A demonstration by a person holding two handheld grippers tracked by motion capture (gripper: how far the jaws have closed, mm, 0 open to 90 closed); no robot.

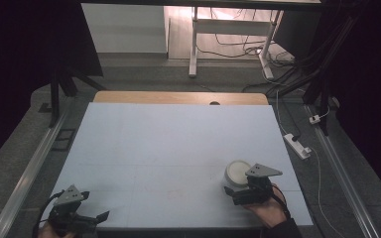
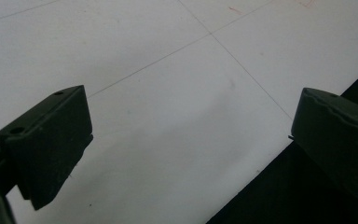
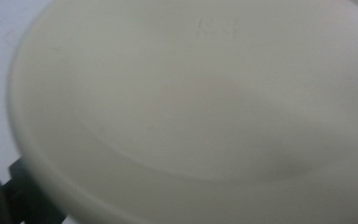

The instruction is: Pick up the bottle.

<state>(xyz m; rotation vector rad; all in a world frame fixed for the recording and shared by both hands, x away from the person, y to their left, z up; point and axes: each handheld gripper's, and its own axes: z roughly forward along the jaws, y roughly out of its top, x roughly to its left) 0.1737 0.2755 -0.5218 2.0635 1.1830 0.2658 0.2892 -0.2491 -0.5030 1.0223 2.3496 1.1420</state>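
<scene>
Two grippers work low over the white table [image 1: 168, 144]. Near the front left corner, the left gripper [image 1: 95, 218] has its jaws spread wide over bare surface. At the front right, the right gripper [image 1: 232, 194] meets a round white container [image 1: 238, 172]; whether its jaws clamp it cannot be told, since the pale lid [image 3: 205, 102] looms blurred before them.

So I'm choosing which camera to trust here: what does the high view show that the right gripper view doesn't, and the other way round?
High view alone: the whole white table, the left tongs at its near left corner, the right tongs beside the white round container, and the floor with cables beyond.

Right gripper view alone: the container's pale top close up, blurred, with a faint embossed mark.

Both: the container and some of the table.
</scene>
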